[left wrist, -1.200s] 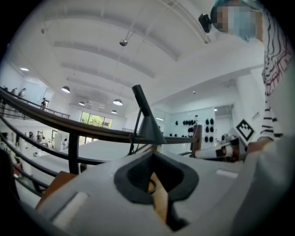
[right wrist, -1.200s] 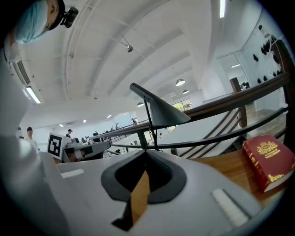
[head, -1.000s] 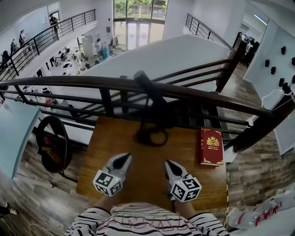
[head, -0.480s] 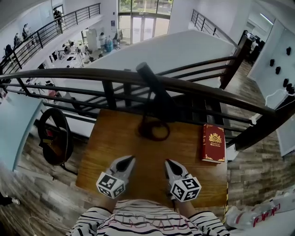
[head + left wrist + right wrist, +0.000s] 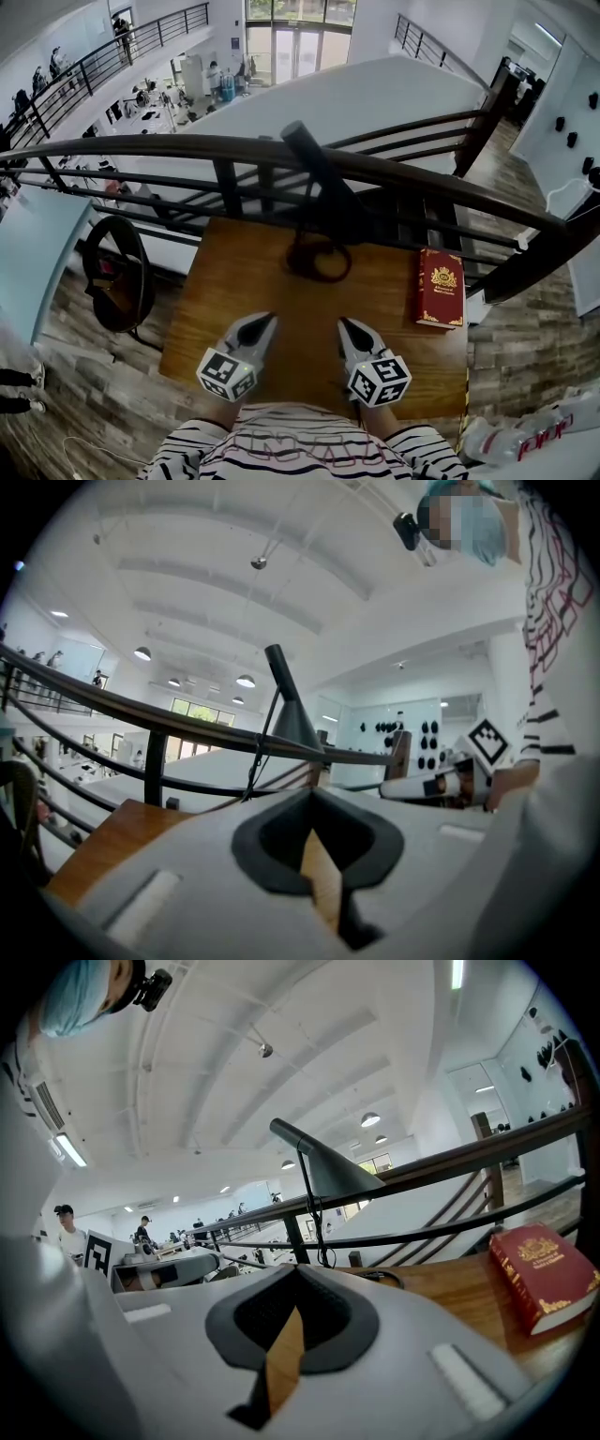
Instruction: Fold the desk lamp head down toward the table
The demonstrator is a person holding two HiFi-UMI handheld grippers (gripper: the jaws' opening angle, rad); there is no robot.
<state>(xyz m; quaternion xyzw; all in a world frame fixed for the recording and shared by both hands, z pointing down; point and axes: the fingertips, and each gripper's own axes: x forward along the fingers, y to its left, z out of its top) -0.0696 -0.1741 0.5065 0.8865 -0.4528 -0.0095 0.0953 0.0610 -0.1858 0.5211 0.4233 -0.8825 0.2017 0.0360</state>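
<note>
the left tool (image 5: 263,321) and right tool (image 5: 346,324) are held closed and empty at lower centre above the table (image 5: 230,291); the desk lamp (image 5: 330,202) is seen upright at centre, apart from both.

Warm brown wood counter (image 5: 225,300), smooth with faint sheen. Matt dark desk lamp (image 5: 328,202). Red book (image 5: 439,286), glossy cover with gold print. Dark smooth railing (image 5: 141,146).

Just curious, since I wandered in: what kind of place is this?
Probably a mezzanine in a large office or lab building. A small wooden table stands against a dark railing, and beyond that an open hall with desks lies a floor below.
</note>
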